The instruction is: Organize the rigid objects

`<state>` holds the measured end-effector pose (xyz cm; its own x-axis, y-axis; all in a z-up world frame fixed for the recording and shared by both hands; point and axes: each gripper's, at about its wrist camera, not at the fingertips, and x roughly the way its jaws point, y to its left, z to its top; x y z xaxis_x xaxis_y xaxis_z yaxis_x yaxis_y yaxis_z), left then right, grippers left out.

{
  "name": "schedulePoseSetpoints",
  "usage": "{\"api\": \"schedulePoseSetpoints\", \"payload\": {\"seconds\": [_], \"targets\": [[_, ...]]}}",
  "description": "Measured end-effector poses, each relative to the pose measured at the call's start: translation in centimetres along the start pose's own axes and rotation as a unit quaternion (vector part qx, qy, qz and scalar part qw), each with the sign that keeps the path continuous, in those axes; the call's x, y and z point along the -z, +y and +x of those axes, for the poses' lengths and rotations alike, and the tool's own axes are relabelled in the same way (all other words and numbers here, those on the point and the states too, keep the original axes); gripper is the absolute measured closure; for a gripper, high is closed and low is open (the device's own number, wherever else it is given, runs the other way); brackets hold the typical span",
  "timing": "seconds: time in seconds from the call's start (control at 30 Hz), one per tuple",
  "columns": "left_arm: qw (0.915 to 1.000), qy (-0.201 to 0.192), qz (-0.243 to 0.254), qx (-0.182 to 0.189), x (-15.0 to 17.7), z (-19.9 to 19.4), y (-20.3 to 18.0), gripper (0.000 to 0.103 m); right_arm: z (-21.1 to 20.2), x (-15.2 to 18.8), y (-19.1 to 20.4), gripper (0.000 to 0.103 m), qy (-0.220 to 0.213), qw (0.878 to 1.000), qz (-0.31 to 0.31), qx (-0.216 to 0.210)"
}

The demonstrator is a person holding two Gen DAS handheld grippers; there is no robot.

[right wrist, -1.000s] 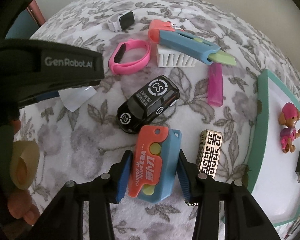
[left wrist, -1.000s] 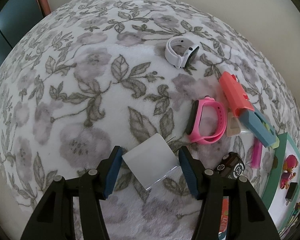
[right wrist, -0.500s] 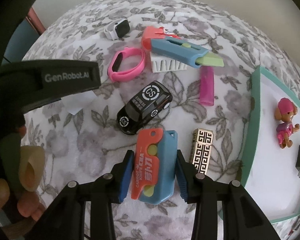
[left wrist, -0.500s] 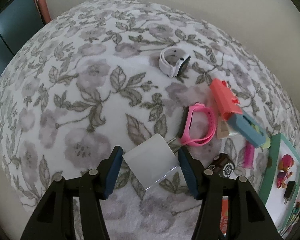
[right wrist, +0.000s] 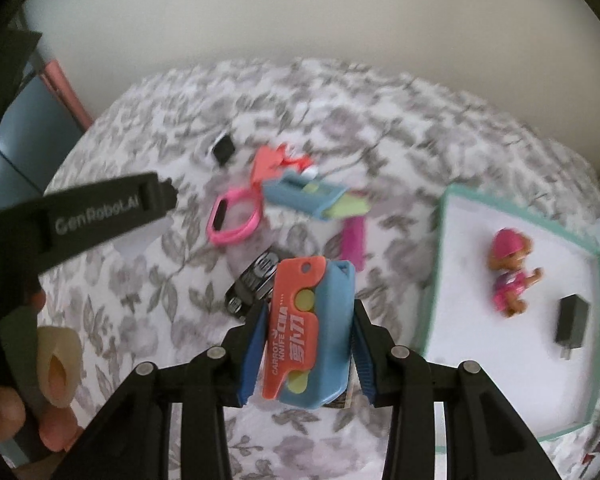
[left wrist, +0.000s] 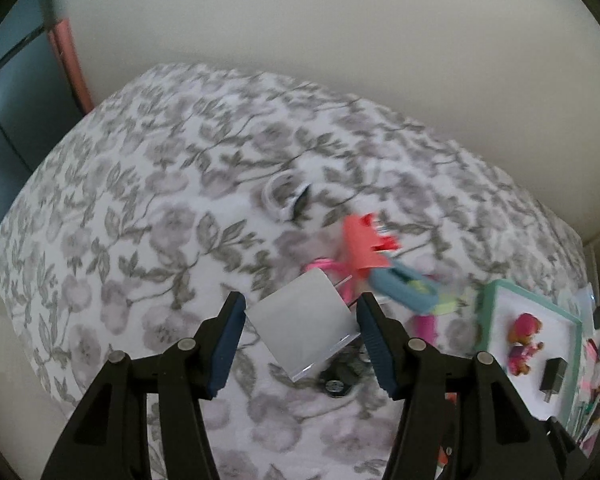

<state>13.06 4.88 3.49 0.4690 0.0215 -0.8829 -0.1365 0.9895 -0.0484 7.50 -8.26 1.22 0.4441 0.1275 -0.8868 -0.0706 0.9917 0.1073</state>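
a plain cream wall (left wrist: 340,40) rises behind a surface draped in a white cloth (left wrist: 160,220) printed with grey flowers and leaves. at the left stands a dark blue-grey panel (left wrist: 8,120) edged by a pinkish strip (left wrist: 70,68). soft, even light, no hard shadows.

place: home | signs: floral cloth (left wrist: 148,240), toy figure (right wrist: 510,276), plain wall (left wrist: 340,40)

Matt floral cloth (left wrist: 148,240), glossy plastic carrot knife (right wrist: 312,328), clear plastic block (left wrist: 304,328)
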Motion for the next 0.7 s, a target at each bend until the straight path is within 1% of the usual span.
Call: {"api": "schedulePoseSetpoints", "payload": {"seconds": [0.13, 0.27, 0.4, 0.5, 0.7], "targets": [[0.9991, -0.008, 0.034, 0.022, 0.1, -1.6, -3.4, 0.044, -1.7, -0.1, -1.5, 0.061, -0.021, 1.0, 0.015, 0.018], [0.9973, -0.014, 0.062, 0.035, 0.6, -3.0, -6.4, 0.044, -3.1, 0.3, -4.2, 0.061, -0.032, 0.998, 0.037, 0.04], [0.9954, -0.013, 0.082, 0.047, 1.1, -3.9, -9.1, 0.044, -3.9, 0.9, -7.8, 0.061, -0.038, 0.994, 0.072, 0.071], [0.9935, -0.014, 0.099, 0.054, 1.5, -4.4, -11.1, 0.044, -4.2, 1.4, -10.9, 0.061, -0.038, 0.991, 0.105, 0.079], [0.9892, -0.014, 0.13, 0.066, 2.6, -4.9, -15.0, 0.044, -4.7, 2.1, -15.5, 0.061, -0.04, 0.982, 0.156, 0.096]]}}
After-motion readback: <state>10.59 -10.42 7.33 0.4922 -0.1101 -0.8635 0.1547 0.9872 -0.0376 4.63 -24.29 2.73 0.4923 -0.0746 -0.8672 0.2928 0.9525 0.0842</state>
